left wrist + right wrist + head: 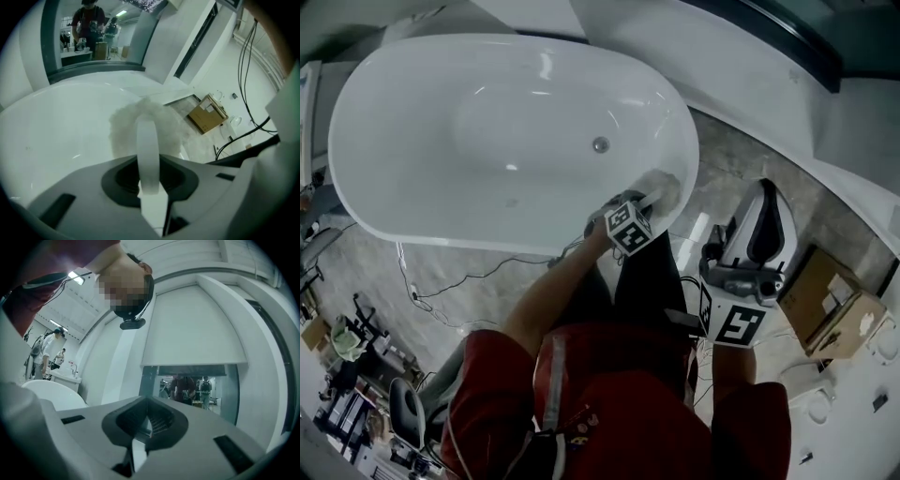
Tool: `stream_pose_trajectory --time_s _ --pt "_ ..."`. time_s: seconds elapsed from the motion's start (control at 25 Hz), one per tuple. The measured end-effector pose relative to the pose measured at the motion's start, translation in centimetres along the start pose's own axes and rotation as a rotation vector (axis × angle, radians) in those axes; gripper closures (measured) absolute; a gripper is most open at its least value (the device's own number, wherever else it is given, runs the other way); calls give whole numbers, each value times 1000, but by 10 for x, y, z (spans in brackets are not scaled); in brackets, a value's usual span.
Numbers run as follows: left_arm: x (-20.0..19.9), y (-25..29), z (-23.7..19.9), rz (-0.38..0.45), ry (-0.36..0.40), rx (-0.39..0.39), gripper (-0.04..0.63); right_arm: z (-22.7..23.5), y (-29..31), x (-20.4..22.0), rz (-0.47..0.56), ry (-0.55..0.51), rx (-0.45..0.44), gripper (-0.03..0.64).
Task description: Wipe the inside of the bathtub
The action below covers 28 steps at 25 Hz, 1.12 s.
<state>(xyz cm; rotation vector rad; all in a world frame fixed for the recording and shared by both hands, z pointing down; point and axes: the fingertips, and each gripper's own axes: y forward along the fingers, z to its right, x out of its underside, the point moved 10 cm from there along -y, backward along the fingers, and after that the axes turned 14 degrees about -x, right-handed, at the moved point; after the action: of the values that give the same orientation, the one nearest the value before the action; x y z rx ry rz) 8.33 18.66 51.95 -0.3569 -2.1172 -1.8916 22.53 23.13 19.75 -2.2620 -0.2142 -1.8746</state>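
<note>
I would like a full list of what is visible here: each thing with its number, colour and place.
bathtub: one, white, oval, upper left of the head view
drain: one, grey metal, in the bathtub's floor
fluffy cloth: one, white, against the bathtub's inner wall at its right end
cardboard box: one, brown, on the floor at right
left gripper: one, grey, shut on the fluffy cloth's strap
right gripper: one, grey, jaws together, empty, outside the bathtub
sleeves: two, red, bottom of the head view
</note>
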Motion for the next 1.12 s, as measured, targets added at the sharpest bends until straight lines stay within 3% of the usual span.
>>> stream_pose_trajectory --time_s 0.32,0.44,0.76,1.12 --pt "7 38 8 -85 19 30 503 10 -8 32 -40 37 -15 604" --pt "8 48 7 -98 51 19 503 10 -3 46 -50 53 -32 604" --pt "25 82 -3 -135 30 -19 503 3 18 89 -63 76 -95 604" --pt "68 153 -33 -189 28 -80 503 -24 45 169 -111 105 -205 604"
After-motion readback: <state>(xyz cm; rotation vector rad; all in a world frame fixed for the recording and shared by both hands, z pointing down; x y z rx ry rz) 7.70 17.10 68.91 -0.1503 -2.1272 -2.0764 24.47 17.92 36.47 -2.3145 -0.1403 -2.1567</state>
